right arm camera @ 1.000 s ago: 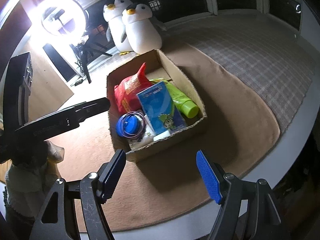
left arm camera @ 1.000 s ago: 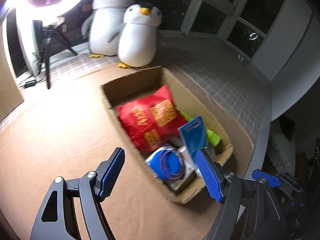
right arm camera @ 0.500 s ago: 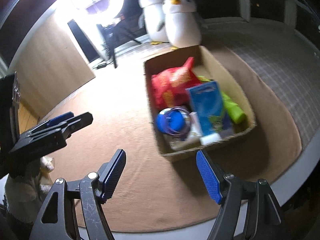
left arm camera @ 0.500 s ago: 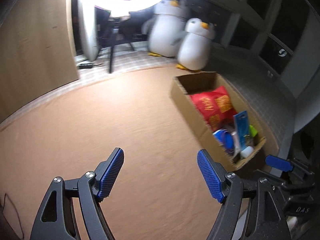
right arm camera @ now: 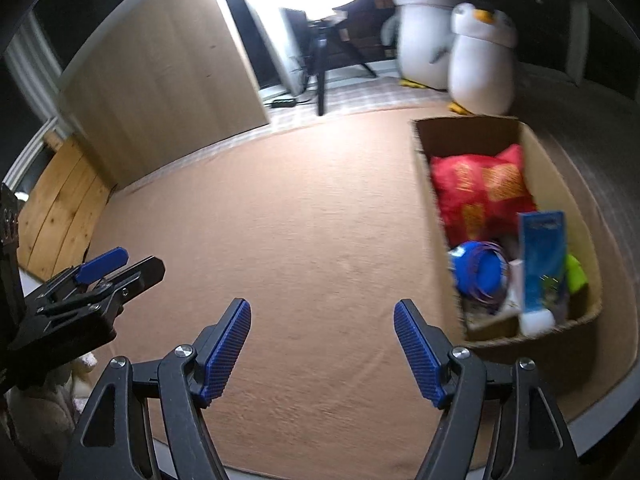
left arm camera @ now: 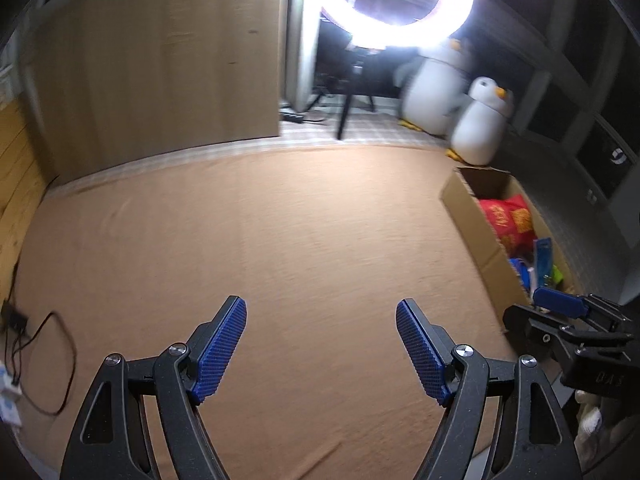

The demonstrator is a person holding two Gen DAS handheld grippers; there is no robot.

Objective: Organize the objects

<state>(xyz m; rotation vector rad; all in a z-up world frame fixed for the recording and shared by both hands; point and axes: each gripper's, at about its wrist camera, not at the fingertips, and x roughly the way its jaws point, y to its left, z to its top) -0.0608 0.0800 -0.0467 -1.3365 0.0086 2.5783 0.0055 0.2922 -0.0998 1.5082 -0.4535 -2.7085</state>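
My left gripper (left arm camera: 320, 312) is open over bare brown mat (left arm camera: 280, 240), nothing between its blue pads. My right gripper (right arm camera: 322, 312) is open too, over the same mat (right arm camera: 280, 220), and empty. A cardboard box (right arm camera: 468, 136) stands to the right of both. In it lie a red snack bag (right arm camera: 480, 192), a blue packet (right arm camera: 544, 256), a blue round thing with a purple cord (right arm camera: 478, 270) and a green bottle (right arm camera: 576, 276). In the left wrist view the box (left arm camera: 476, 236) and red bag (left arm camera: 508, 220) sit at the far right, behind the right gripper's tip (left arm camera: 560, 306).
Two penguin plush toys (right arm camera: 480, 64) stand behind the box. A ring light on a tripod (left arm camera: 396, 0) glares at the back, beside a wooden panel (left arm camera: 160, 72). A dark cable (left arm camera: 52, 360) lies at the mat's left edge. The mat's front edge is close below the right gripper.
Both views have swung left, away from the box, which has slid from the middle to the right of each frame. Both grippers have stayed open and empty.
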